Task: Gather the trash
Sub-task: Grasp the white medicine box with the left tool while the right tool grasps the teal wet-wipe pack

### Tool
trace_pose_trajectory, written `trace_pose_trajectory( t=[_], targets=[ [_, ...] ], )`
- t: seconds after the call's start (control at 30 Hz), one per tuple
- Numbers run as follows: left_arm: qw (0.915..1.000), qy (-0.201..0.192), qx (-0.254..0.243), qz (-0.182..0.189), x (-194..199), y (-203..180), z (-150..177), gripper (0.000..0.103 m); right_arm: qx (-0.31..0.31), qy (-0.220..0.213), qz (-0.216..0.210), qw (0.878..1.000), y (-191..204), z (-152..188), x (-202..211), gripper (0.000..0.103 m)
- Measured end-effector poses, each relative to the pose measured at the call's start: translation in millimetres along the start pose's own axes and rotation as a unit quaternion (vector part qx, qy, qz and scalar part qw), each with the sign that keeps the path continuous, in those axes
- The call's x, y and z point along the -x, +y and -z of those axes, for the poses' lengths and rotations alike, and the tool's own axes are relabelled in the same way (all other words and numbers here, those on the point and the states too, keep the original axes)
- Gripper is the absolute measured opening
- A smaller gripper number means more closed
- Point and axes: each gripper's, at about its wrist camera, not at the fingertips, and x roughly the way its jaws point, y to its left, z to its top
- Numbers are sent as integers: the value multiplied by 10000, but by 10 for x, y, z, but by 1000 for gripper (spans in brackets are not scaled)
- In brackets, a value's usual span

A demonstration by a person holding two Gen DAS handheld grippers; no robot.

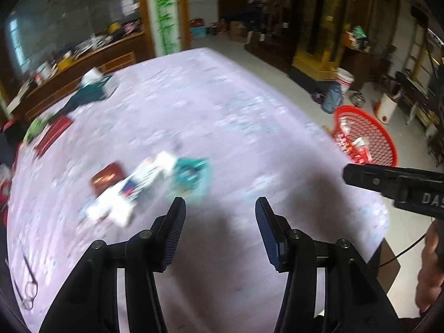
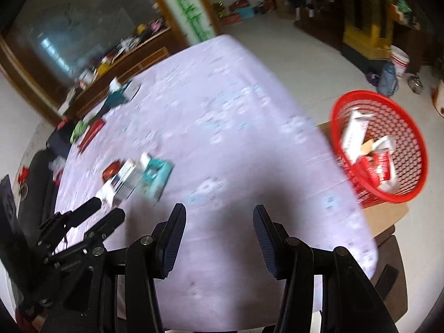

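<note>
Left wrist view
Left gripper (image 1: 220,208): jaws were seen spread wide, nothing held between them, above the lilac tablecloth (image 1: 194,105).
Trash pile (image 1: 149,183): a teal packet, a white carton and a dark red packet were seen blurred at centre left, just beyond the left finger.
Far litter (image 1: 91,88): more boxes were seen at upper left, close to the cloth's far edge.
Risk: with the picture so smeared, a grab could be judged likely to miss or to push the pile toward the left edge.
Basket (image 1: 369,138): a red mesh basket was seen at right, off the table's edge, already holding wrappers.
Open room: bare cloth was seen through the middle and upper right of the frame.

Right wrist view
Right gripper (image 2: 219,216): fingers were held apart and empty.
Crowding: the left gripper was seen at lower left, near the pile; a clash could be judged possible if both reached there.
Basket perch: the basket was seen tilted on a brown board at right; a hard drop might tip it.
</note>
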Motion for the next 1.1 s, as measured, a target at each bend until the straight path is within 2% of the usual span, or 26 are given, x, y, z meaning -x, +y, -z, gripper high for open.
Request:
trace_pose_trajectory(
  t=[0.17, 0.37, 0.6, 0.7, 0.87, 1.0, 1.1],
  targets=[
    [9993, 257, 133, -223, -116, 613, 113, 54, 154, 219, -67, 9996, 314, 100, -133, 54],
    [9980, 593, 140, -151, -437, 1087, -10, 54, 268, 307, -76, 9991, 473, 204, -144, 54],
    [9963, 830, -59, 201, -858, 1115, -218, 54, 46, 220, 119, 9997, 318, 215, -35, 54],
    [9952, 944, -208, 178, -1024, 1075, -261, 53, -47, 203, 200, 9996, 237, 214, -3, 54],
    [9940, 1027, -231, 288, -1202, 990, -270, 39, -180, 185, 287, 9993, 142, 176, 8, 54],
    [9951, 962, -62, 227, -1211, 963, -240, 36, -180, 258, 252, 9992, 184, 132, -78, 54],
    [9960, 833, 149, 289, -1063, 1012, -151, 36, -127, 363, 129, 9992, 275, 80, -194, 54]
  ],
)
